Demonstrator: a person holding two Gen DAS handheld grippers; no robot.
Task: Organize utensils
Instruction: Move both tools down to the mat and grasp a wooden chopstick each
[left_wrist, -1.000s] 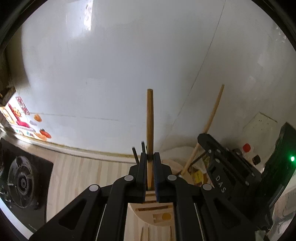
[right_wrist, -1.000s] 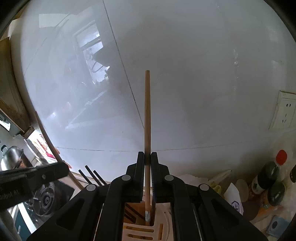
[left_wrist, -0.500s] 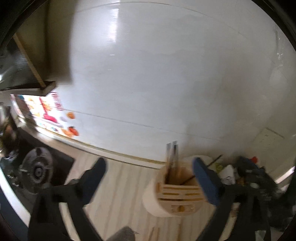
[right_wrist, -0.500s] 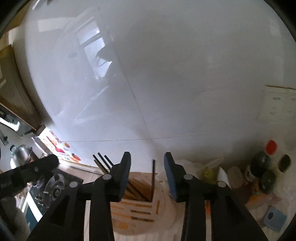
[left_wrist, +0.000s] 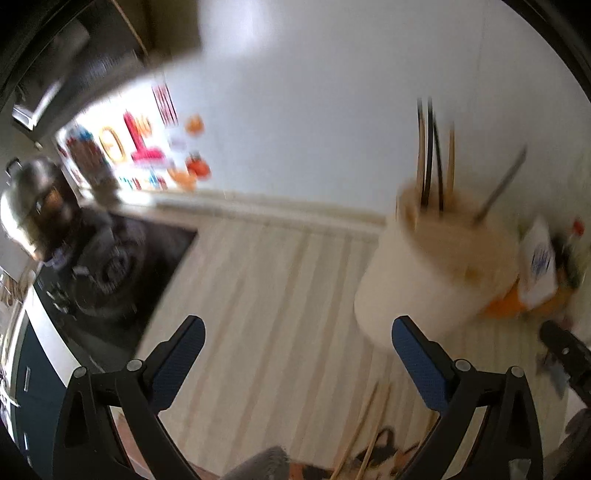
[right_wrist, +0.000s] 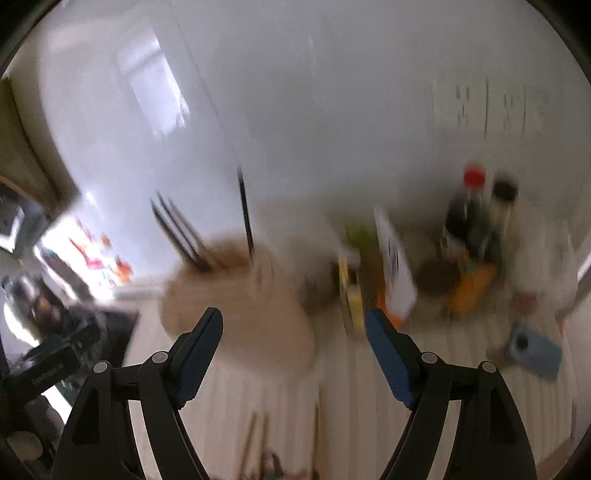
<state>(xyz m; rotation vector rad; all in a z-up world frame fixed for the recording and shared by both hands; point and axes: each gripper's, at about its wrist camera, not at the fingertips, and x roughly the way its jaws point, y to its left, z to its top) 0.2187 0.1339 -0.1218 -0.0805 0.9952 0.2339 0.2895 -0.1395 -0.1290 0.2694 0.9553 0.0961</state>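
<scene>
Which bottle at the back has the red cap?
The dark sauce bottle wears the red cap. The bottle touching its right side has a black cap instead. Both stand upright by the wall, right of the utensil holder.

Both wrist views blurred, looking down-forward over the striped countertop (left_wrist: 266, 295) toward the white wall. Left view: utensil holder (left_wrist: 436, 273) near, right of centre; stove (left_wrist: 110, 266) at left edge. Right view: same utensil holder (right_wrist: 236, 295) left of centre; bottles (right_wrist: 472, 218) right. Shared: holder, countertop, stove corner, wall.
</scene>
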